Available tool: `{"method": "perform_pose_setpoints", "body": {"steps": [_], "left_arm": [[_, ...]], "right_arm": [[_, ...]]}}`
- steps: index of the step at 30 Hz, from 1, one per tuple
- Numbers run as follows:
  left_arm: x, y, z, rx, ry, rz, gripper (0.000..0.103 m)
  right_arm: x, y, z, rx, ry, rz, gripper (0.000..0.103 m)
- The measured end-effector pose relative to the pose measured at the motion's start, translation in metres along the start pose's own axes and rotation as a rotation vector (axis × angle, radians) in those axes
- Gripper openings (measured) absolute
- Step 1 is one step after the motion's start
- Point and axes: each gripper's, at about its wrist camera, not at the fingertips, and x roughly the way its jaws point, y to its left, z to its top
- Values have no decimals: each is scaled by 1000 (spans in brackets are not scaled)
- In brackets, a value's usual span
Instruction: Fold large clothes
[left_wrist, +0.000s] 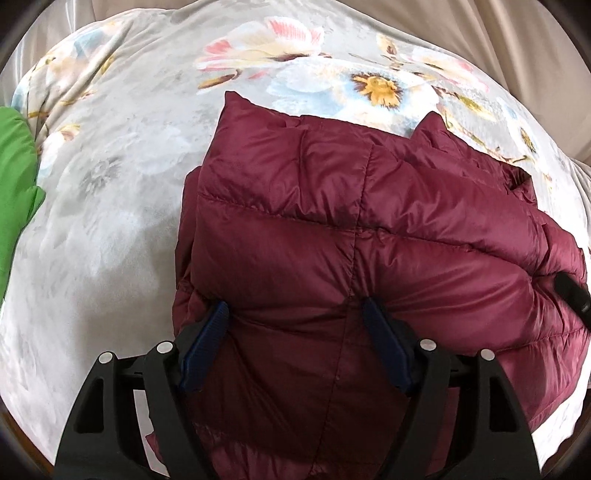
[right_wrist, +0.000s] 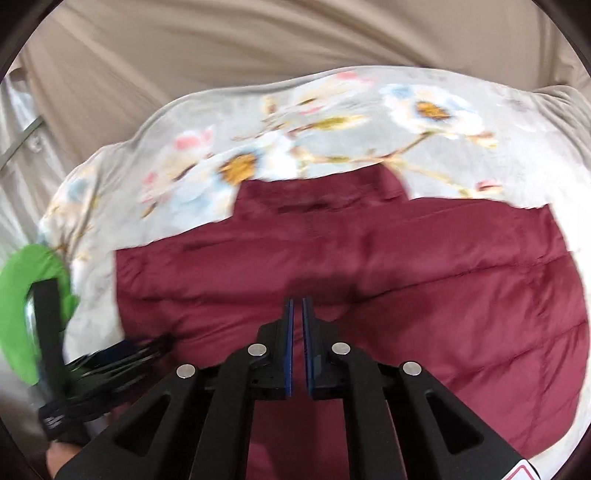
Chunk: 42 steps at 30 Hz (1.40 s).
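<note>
A maroon puffer jacket (left_wrist: 369, 229) lies folded on a floral blanket (left_wrist: 122, 155). In the left wrist view my left gripper (left_wrist: 295, 332) stands wide around the jacket's thick near edge. Its blue pads (left_wrist: 205, 332) press into the padding from both sides, and creases run out from the tips. In the right wrist view my right gripper (right_wrist: 298, 310) hovers over the middle of the jacket (right_wrist: 424, 280), its blue pads nearly together with nothing between them. The left gripper (right_wrist: 155, 345) shows there as a blur at the jacket's left edge.
A bright green garment (left_wrist: 14, 192) lies at the blanket's left side, also seen as green cloth (right_wrist: 22, 295) in the right wrist view. Beige draped fabric (right_wrist: 258, 55) hangs behind the blanket (right_wrist: 332, 129). A hand shows at the lower left (right_wrist: 59, 458).
</note>
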Motion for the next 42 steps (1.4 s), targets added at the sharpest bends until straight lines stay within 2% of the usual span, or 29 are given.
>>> {"method": "perform_pose_setpoints", "body": {"steps": [4, 7, 10, 14, 16, 18, 20, 22, 23, 25, 26, 27, 30, 31, 32, 33, 34, 35, 36, 37, 40, 42], "left_arm": [[0, 3, -2, 8, 3, 1, 74], [2, 4, -3, 19, 10, 0, 75], [-7, 12, -2, -1, 10, -28, 74], [-37, 57, 1, -180, -38, -184, 77], [-41, 84, 1, -282, -43, -193, 80], [-38, 99, 3, -334, -34, -195, 80], [-39, 104, 6, -359, -36, -197, 80], [-43, 98, 13, -330, -49, -205, 80], [-43, 96, 16, -317, -53, -207, 80], [-36, 89, 33, -300, -48, -238, 86], [-29, 87, 41, -307, -38, -260, 88], [-25, 86, 45, -312, -34, -268, 88], [3, 80, 61, -316, -6, -287, 86], [11, 76, 63, -310, 3, -298, 82], [20, 72, 66, -298, 16, -302, 63], [27, 66, 67, -280, 33, -290, 50], [29, 63, 68, -275, 32, -279, 45], [25, 62, 68, -279, 19, -276, 28], [18, 63, 68, -286, 3, -286, 15], [9, 66, 68, -299, -19, -301, 13], [-25, 72, 71, -321, -101, -349, 10], [-28, 64, 76, -294, -134, -298, 10]], "right_arm": [[52, 14, -5, -69, 92, -65, 6], [65, 7, -8, -39, 101, -47, 1], [59, 2, -1, 3, 123, -29, 0], [25, -3, 9, 35, 32, -28, 0], [16, -11, 19, 61, -1, -41, 0], [13, -22, 30, 83, -19, -58, 0], [8, -38, 38, 102, -42, -106, 0], [-7, -64, 39, 152, -81, -135, 0], [-14, -77, 37, 172, -99, -149, 2], [-34, -117, 30, 237, -136, -226, 19], [-40, -132, 28, 267, -147, -258, 36], [-47, -152, 25, 308, -159, -290, 47], [-52, -199, 27, 409, -175, -309, 53], [-48, -210, 28, 430, -162, -302, 55], [-37, -223, 30, 448, -126, -280, 57], [-26, -231, 32, 455, -81, -263, 52], [-20, -233, 32, 441, -58, -226, 41], [-22, -229, 33, 415, -65, -187, 14], [-30, -222, 33, 395, -96, -169, 7], [-53, -213, 34, 369, -183, -128, 7], [-106, -201, 32, 347, -366, -65, 5], [-107, -205, 32, 335, -379, -105, 5]]}}
